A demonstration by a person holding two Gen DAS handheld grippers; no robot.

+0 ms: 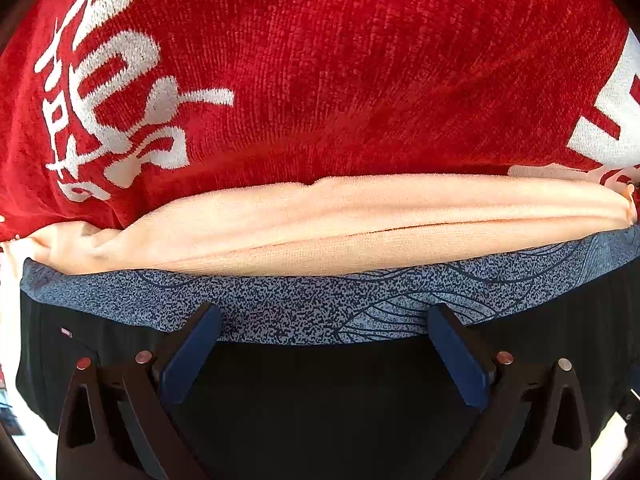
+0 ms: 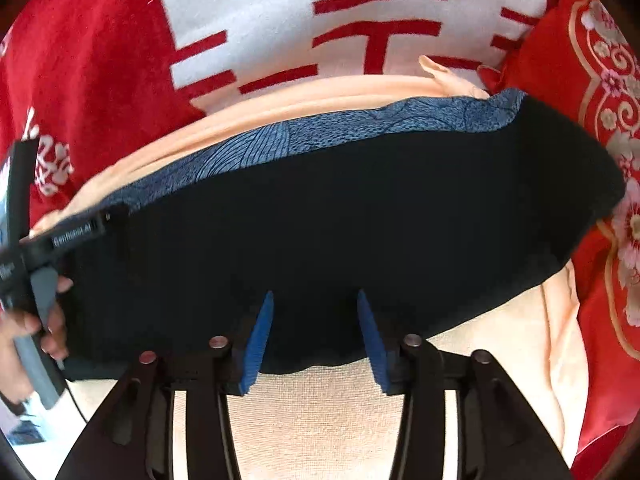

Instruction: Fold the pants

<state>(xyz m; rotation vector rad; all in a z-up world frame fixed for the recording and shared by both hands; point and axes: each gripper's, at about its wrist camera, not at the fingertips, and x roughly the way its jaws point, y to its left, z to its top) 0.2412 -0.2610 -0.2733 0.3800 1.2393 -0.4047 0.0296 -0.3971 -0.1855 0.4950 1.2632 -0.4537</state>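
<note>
Black pants [image 2: 340, 240] near edge hidden behind open right tongs [image 2: 316, 300].

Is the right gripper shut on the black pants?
No, the right gripper is open, its blue fingers apart over the black pants.

Domestic setting, most likely a bedroom. The work surface is soft bedding: a red plush blanket [image 1: 320, 60] woven with white characters, a peach towel [image 1: 320, 216] spread over it, and at the right a red pillow [image 2: 600, 120] with floral embroidery. No hard furniture is visible in either view.
</note>
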